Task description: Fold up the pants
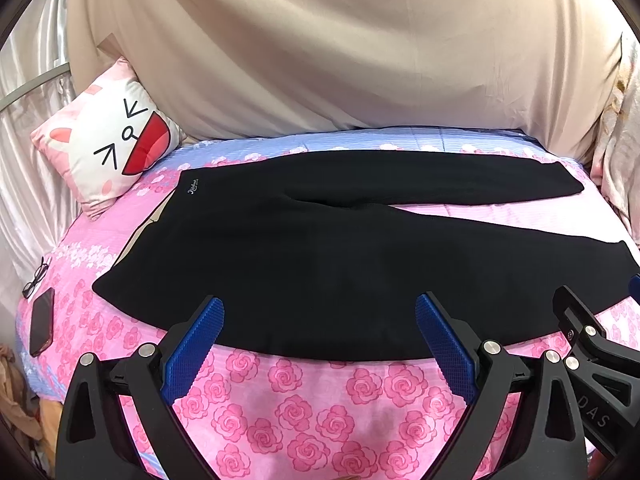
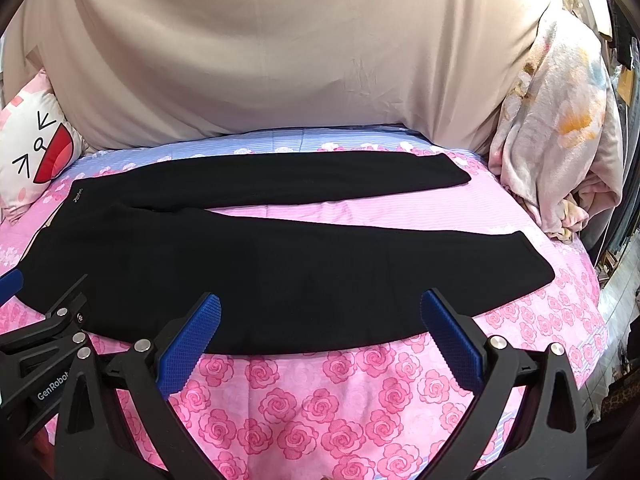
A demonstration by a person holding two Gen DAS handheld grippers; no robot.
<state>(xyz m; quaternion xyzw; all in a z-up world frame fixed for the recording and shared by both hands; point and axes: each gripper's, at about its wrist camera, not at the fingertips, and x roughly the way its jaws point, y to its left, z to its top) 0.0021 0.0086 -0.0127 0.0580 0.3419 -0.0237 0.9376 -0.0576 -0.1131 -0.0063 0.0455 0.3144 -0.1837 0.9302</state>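
Observation:
Black pants (image 1: 320, 264) lie flat on the pink rose bedspread (image 1: 304, 408), waistband to the left, both legs spread apart and running right. They also show in the right wrist view (image 2: 260, 276). My left gripper (image 1: 320, 312) is open and empty, its blue pads just above the near edge of the near leg. My right gripper (image 2: 320, 308) is open and empty, over the near edge of the same leg, further right. The right gripper's body shows at the left wrist view's right edge (image 1: 592, 344).
A cartoon-face pillow (image 1: 108, 152) leans at the back left. A phone (image 1: 42, 326) and glasses (image 1: 36, 278) lie at the bed's left edge. A beige sheet (image 1: 340, 48) hangs behind. A bundled floral blanket (image 2: 560, 140) sits at the right.

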